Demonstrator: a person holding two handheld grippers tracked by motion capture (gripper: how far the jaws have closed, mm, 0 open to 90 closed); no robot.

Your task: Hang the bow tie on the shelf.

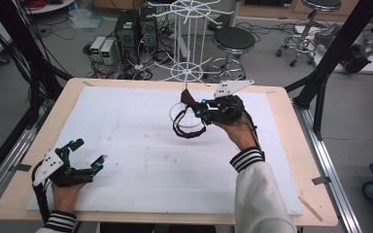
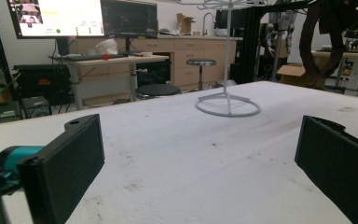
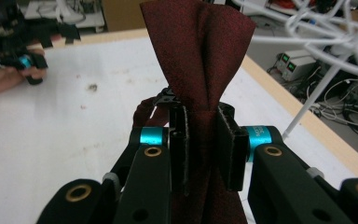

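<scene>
Left gripper: low at the near left corner of the white pad, held in a hand with a striped cuff. Jaws released and spread wide, nothing between them; the left gripper view shows bare pad between the two black jaws.
White pad: covers most of the wooden table; faint smudges across it.
Bow tie: dark red, raised above the pad right of centre, pinched at its knot. One wing fans upward in the right gripper view; its dark strap hangs below in a loop, seen from the high view.
Right gripper: jaws clenched on the bow tie's narrow middle, pads pressing from both sides. In the high view it sits above the pad, just in front of the rack's base.
Wire rack: white, upright at the far edge of the pad, ring base resting on it, arms spreading at the top.
Beyond the table: stools, computer boxes, cables on the floor.
</scene>
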